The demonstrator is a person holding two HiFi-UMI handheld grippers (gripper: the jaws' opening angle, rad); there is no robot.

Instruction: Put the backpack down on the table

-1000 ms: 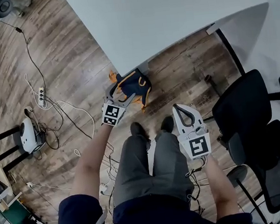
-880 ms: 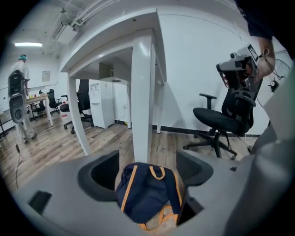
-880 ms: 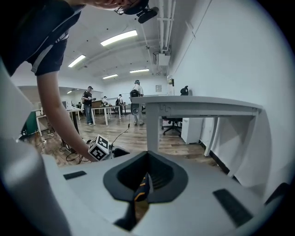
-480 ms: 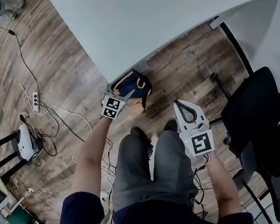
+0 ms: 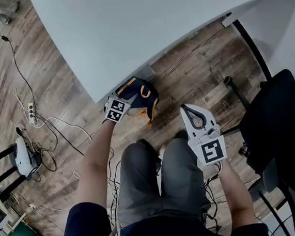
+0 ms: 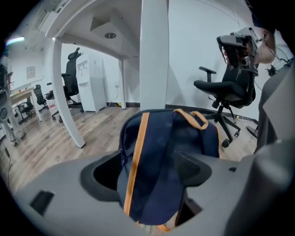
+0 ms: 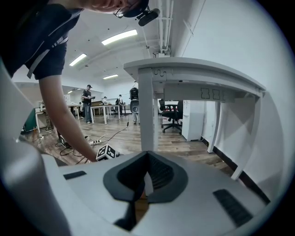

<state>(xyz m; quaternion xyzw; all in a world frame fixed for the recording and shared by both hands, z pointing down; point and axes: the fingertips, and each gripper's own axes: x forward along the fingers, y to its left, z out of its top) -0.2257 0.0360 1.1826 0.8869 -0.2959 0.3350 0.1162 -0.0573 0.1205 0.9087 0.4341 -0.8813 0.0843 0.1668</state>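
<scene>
A navy backpack (image 5: pixel 141 96) with orange trim stands on the wooden floor against the white table's leg (image 6: pixel 154 55). My left gripper (image 5: pixel 126 101) is down at the backpack's top. In the left gripper view the backpack (image 6: pixel 161 156) fills the gap between the wide jaws of the left gripper (image 6: pixel 147 177). They are closing, and the pads (image 6: pixel 193 168) do not clamp it. Its orange handle (image 6: pixel 196 117) sticks up beyond. My right gripper (image 5: pixel 185 109) hangs over my right knee, shut and empty, and the right gripper (image 7: pixel 146 179) faces the table leg (image 7: pixel 146 110).
The white table top (image 5: pixel 153 21) spreads above the backpack. Black office chairs (image 5: pixel 271 113) stand close on the right. Cables and a power strip (image 5: pixel 31 108) trail over the floor at left, near a white device (image 5: pixel 22 155). My legs (image 5: pixel 159 181) are just behind the backpack.
Both grippers have come down toward the floor. The left one has reached the backpack's top, so the bag now sits between its jaws. The right one stays shut.
</scene>
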